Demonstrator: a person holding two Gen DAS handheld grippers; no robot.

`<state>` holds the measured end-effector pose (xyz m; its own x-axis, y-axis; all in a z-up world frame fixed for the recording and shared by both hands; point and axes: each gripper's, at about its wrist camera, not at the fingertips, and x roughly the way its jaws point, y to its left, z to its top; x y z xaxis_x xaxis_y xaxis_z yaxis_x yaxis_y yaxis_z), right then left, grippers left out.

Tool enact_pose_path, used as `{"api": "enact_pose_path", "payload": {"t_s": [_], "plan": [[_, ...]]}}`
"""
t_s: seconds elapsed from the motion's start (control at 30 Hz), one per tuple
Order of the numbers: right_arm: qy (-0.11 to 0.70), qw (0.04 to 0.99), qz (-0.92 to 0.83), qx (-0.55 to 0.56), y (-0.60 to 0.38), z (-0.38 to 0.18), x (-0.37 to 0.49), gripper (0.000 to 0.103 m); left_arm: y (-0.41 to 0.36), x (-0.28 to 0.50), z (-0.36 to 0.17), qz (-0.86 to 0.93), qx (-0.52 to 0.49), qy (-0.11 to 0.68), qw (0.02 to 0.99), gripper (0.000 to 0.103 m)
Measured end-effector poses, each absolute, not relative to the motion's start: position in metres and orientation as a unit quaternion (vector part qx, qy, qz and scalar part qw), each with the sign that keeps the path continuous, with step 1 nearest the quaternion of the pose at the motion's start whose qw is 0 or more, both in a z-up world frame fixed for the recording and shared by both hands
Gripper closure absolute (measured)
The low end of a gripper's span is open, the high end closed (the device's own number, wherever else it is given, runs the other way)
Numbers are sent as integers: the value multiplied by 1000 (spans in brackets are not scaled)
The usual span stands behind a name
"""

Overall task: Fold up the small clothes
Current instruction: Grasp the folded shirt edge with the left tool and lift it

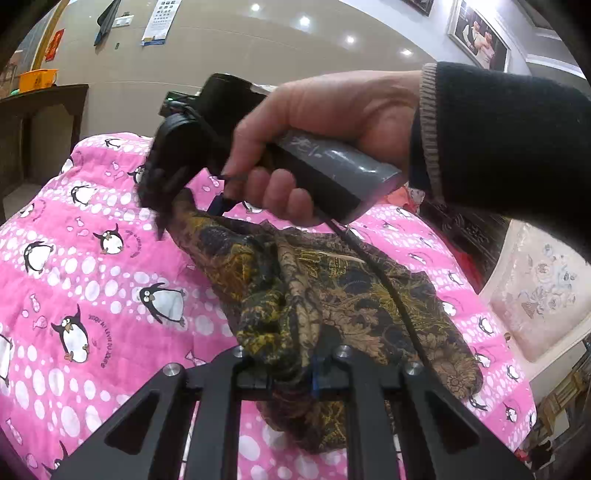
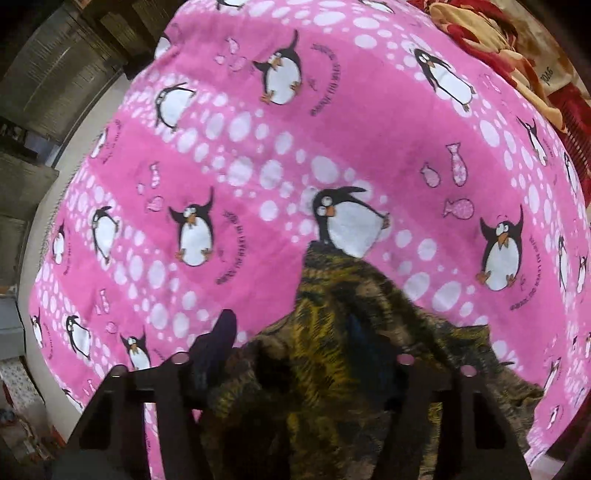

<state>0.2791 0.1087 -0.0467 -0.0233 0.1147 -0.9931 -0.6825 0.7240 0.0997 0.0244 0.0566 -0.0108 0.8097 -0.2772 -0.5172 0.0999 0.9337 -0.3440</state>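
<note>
Left gripper point(image 1: 291, 373) clamps a bunched garment point(image 1: 332, 295) over the quilt point(image 1: 92, 258); right gripper point(image 2: 299, 354), half open, straddles its other end.

Bright ceiling spotlights point(image 1: 304, 21), fisheye-warped edges, right view motion-blurred

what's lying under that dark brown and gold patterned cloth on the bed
The patterned cloth lies on a pink penguin-print bedspread, which shows all around it. Whatever is directly beneath the cloth's bunched folds is covered and cannot be seen.
</note>
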Motion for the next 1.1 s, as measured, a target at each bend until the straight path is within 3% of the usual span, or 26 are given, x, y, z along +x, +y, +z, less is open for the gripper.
{"api": "enact_pose_path", "payload": {"t_s": [0.13,0.23,0.53,1.1], "plan": [[649,671,297,-199,90,-38,291,80,59,23,-10,-105,-151,289,939,91],[636,685,297,-194,68,-27,295,89,55,24,-8,-115,-148,288,939,91],[617,715,304,-126,-17,6,305,94,7,32,2,-168,-119,301,931,91],[615,740,263,-69,-177,-4,309,95,-109,43,-14,-241,-44,340,908,91]]}}
